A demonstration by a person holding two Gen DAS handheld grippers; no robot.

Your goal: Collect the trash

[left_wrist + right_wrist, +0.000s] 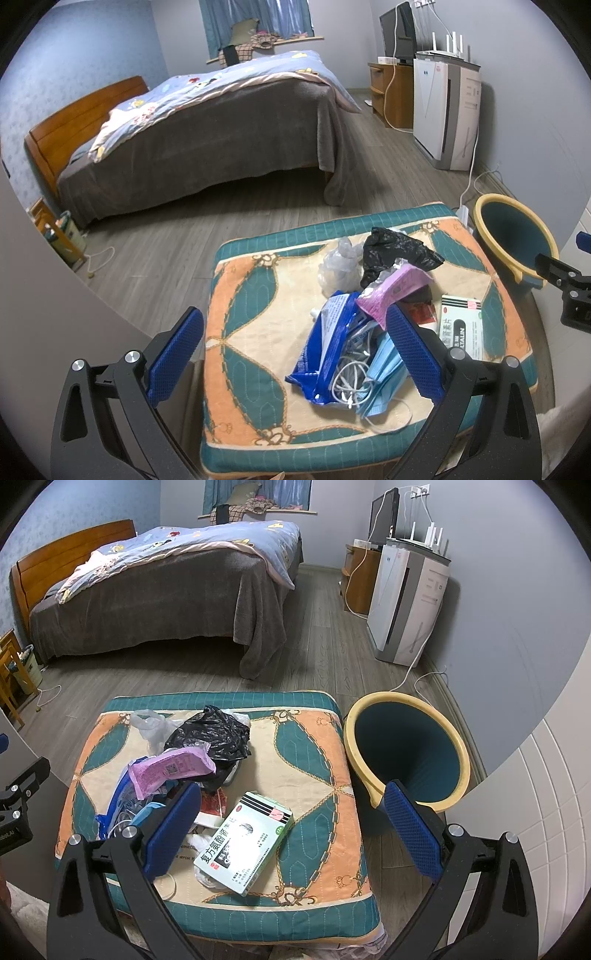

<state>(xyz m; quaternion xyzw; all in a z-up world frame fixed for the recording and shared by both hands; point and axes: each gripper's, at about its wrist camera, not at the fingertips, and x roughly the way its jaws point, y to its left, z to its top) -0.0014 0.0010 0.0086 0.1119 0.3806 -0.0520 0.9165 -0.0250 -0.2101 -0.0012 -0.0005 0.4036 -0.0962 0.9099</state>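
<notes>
A: Trash location?
B: Heaped on the quilted green-and-orange cushion (pixel 310 753): crumpled black plastic bag (pixel 216 733), clear plastic bag (pixel 149 722), pink wrapper (pixel 170 770), blue foil pouch (pixel 327 343), light blue face masks (pixel 384 373), white-and-green medicine box (pixel 245 843).
A: Bin?
B: Yellow-rimmed dark green bucket (pixel 406 749) on the floor, just beside the cushion's right edge.
A: Fingers?
B: Left gripper (pixel 295 358) spread wide above the pouch, holding nothing. Right gripper (pixel 291 830) also wide, empty, over the box.
</notes>
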